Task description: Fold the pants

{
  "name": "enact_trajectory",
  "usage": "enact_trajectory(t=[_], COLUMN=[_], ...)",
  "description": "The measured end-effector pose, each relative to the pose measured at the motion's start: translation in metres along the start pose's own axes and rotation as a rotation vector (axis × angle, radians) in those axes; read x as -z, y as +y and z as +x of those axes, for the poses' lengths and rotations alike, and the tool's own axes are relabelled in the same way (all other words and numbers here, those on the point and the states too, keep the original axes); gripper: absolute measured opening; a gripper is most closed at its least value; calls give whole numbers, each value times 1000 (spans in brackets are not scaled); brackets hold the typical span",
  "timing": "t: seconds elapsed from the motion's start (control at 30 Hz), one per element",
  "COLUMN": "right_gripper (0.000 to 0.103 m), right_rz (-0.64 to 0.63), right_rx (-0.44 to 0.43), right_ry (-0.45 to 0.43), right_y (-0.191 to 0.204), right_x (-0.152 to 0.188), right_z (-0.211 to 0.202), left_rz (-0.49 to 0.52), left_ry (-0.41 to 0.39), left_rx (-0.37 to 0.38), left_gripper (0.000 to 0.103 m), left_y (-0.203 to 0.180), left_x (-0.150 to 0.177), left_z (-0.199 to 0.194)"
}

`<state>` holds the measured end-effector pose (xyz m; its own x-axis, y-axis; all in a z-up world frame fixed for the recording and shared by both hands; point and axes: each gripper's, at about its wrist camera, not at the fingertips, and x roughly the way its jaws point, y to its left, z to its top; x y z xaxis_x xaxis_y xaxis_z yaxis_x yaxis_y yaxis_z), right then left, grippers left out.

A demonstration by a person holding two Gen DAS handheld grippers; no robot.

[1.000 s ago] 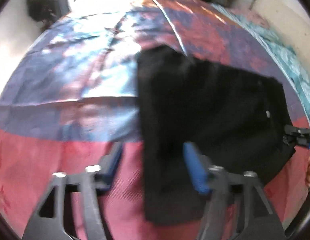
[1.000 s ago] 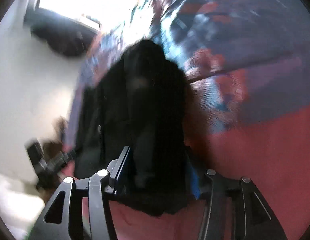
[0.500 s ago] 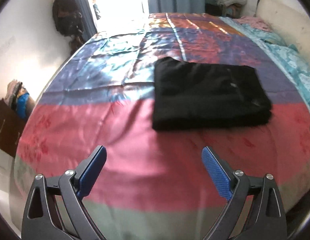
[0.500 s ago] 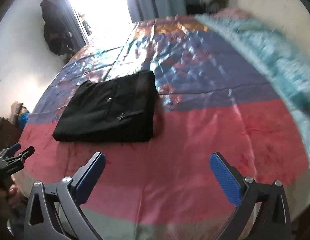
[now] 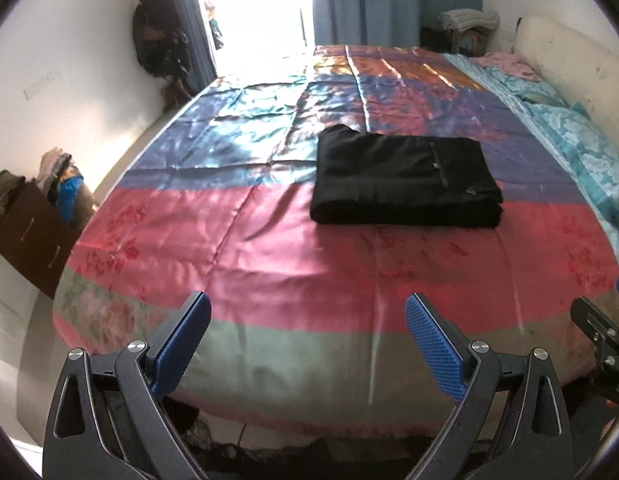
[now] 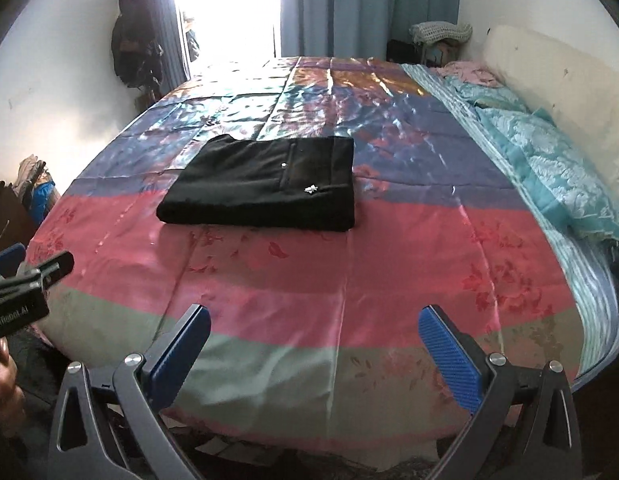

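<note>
The black pants [image 5: 405, 182] lie folded in a flat rectangular stack on the bed, across the purple and pink bands of the satin cover [image 5: 269, 248]. They also show in the right wrist view [image 6: 265, 184], with a pocket zip and small white tag on top. My left gripper [image 5: 305, 332] is open and empty, held back off the foot of the bed. My right gripper [image 6: 315, 340] is open and empty, also well back from the pants. The left gripper's tip shows at the left edge of the right wrist view [image 6: 29, 276].
A teal patterned blanket [image 6: 549, 156] and a cream headboard cushion [image 6: 557, 92] run along the bed's right side. A brown cabinet with piled clothes [image 5: 33, 216] stands on the left. Dark clothes hang by the bright doorway [image 5: 157, 40].
Both grippers let go of the pants and pulled back from the bed. The pants went from held and blurred close up to lying folded on the cover.
</note>
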<state>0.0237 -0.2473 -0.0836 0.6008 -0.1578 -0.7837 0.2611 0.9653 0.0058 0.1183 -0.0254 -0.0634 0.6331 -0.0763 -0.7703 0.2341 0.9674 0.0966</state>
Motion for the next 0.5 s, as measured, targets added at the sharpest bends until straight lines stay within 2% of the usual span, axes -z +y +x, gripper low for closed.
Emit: enact_trajectory(t=[0.27,0.5], right_gripper=[103,103], right_rz=[-19,-30], right_rx=[41,30], right_ry=[-46,-34], right_y=[15,28], right_x=[0,3], right_z=[-30,-40], left_rz=[6,36], left_ry=[-26,-9], left_rx=[62,50], left_gripper=[99,99], left_y=[-3,-6], left_x=[12,15], left_z=[-33,-37])
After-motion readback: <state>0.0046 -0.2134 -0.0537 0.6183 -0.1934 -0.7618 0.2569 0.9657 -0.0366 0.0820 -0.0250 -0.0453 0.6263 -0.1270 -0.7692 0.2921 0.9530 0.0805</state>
